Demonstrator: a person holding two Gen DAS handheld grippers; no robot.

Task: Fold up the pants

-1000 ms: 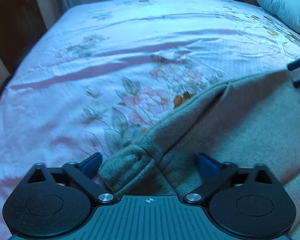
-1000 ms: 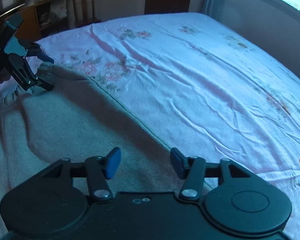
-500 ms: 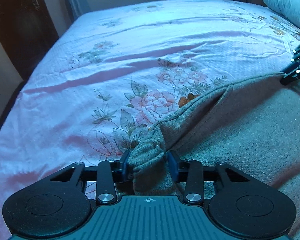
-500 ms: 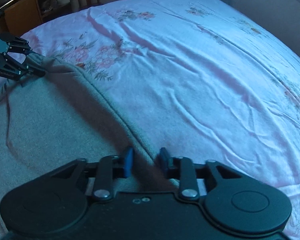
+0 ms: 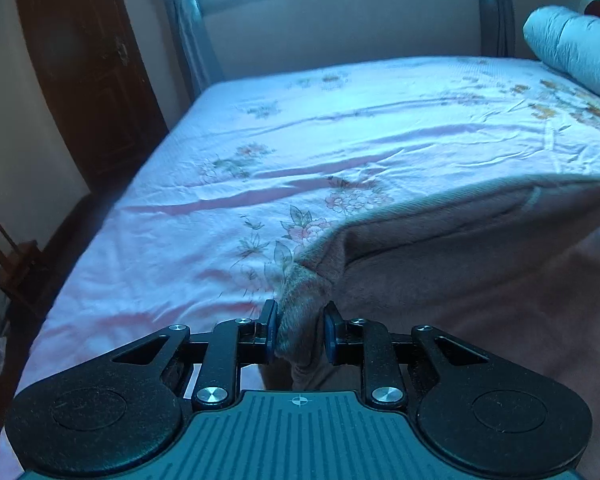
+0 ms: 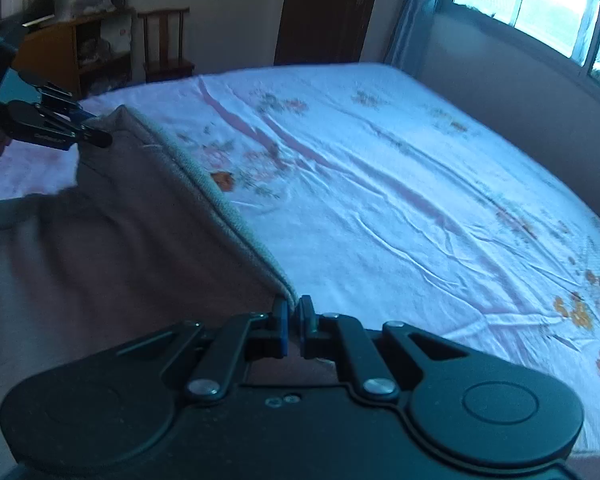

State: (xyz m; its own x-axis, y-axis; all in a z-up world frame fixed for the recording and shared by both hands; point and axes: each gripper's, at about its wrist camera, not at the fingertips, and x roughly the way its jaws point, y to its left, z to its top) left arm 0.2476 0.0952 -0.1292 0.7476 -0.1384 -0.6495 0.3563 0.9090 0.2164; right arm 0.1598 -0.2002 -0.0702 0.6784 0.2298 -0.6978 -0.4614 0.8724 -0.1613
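Grey-brown fleece pants [image 5: 480, 264] lie on a bed with one edge lifted off the sheet. My left gripper [image 5: 298, 330] is shut on a bunched corner of the pants. My right gripper [image 6: 294, 322] is shut on the other corner of the same ribbed edge of the pants [image 6: 140, 216]. That edge stretches taut between the two grippers, raised above the bed. The left gripper also shows in the right wrist view [image 6: 96, 136] at the far left, pinching its corner.
The bed [image 5: 340, 152] has a pale pink floral sheet. A rolled quilt [image 5: 576, 48] lies at the far right. A dark wooden door [image 5: 84, 72] and a window [image 6: 540, 4] are beyond the bed. A wooden chair [image 6: 164, 44] and a shelf stand past its foot.
Both grippers were open a second ago, closed on the pants' edge, and have since lifted it off the sheet, pulling it taut between them.
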